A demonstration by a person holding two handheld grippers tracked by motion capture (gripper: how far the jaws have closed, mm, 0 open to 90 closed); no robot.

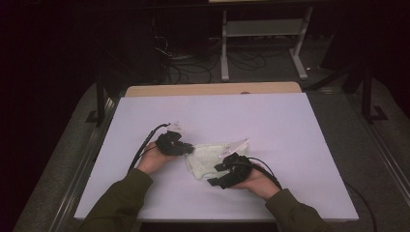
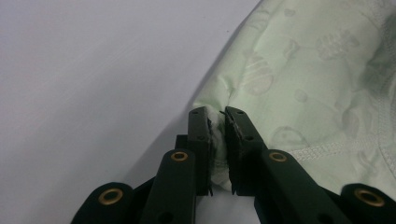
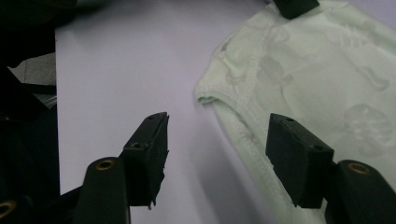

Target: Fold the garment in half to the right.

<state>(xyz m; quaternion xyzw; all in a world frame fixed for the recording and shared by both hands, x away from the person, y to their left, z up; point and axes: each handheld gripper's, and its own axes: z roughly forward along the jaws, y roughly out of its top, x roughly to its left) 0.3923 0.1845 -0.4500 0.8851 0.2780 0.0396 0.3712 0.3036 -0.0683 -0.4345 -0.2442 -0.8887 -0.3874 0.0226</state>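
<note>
A pale green patterned cloth (image 1: 205, 159) lies crumpled on the white table sheet (image 1: 241, 116), between my two hands. My left gripper (image 1: 186, 149) is at the cloth's left edge. In the left gripper view its jaws (image 2: 218, 119) are shut on a pinched fold of the cloth (image 2: 303, 70). My right gripper (image 1: 213, 175) is at the cloth's near right side. In the right gripper view it (image 3: 219, 126) stands open, its jaws to either side of the stitched hem of the cloth (image 3: 317, 70) without touching it. A black jaw tip of the left gripper (image 3: 294, 7) shows at the cloth's far edge.
The white sheet (image 3: 116, 60) runs wide on all sides of the cloth, over a wooden tabletop whose back edge (image 1: 212, 89) shows. Beyond the table are a white metal stand (image 1: 261, 29) and floor cables (image 1: 193, 63). Dark floor lies to both sides.
</note>
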